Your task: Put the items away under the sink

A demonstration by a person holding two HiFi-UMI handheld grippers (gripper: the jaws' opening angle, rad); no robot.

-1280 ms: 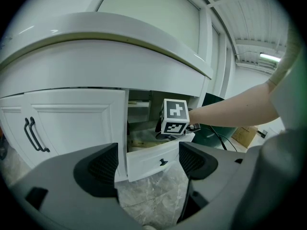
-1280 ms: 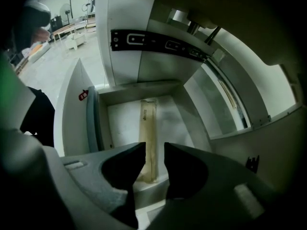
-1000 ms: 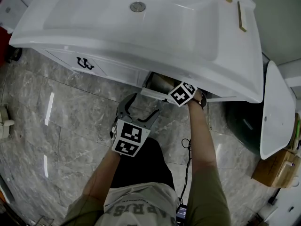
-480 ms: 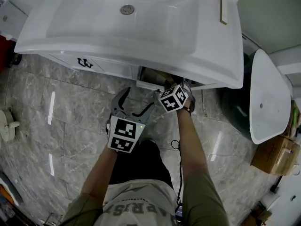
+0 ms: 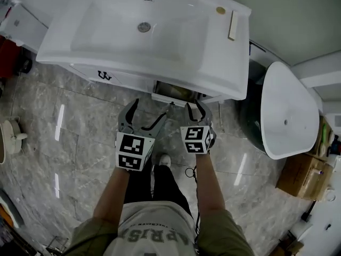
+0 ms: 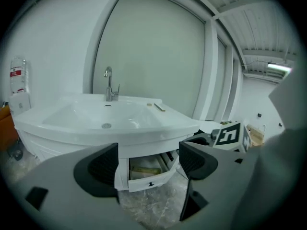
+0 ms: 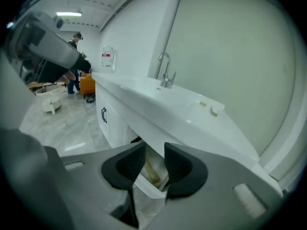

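Observation:
A white sink (image 5: 160, 36) stands on a white cabinet whose small drawer (image 5: 173, 94) is pulled open under the basin. A yellowish item (image 6: 145, 169) lies in the drawer, and it also shows as the yellowish item (image 7: 152, 172) between the right jaws. My left gripper (image 5: 149, 111) hangs in front of the drawer, open wide and empty; in its own view the left gripper (image 6: 146, 164) frames the drawer. My right gripper (image 5: 194, 108) is beside it, jaws narrowly apart, holding nothing; the right gripper (image 7: 152, 166) points at the drawer. A beige bar (image 5: 233, 25) and a gold disc (image 5: 220, 10) lie on the sink's rim.
A loose white basin (image 5: 287, 111) stands at the right, with a dark round tub (image 5: 251, 122) between it and the cabinet. A cardboard box (image 5: 303, 177) sits further right. A cabinet door with a black handle (image 5: 104, 76) is left of the drawer. The floor is grey marble tile.
Both grippers have lifted up and drawn back from the drawer. The right gripper has come away from the drawer's mouth and rolled level beside the left one. The drawer stays open.

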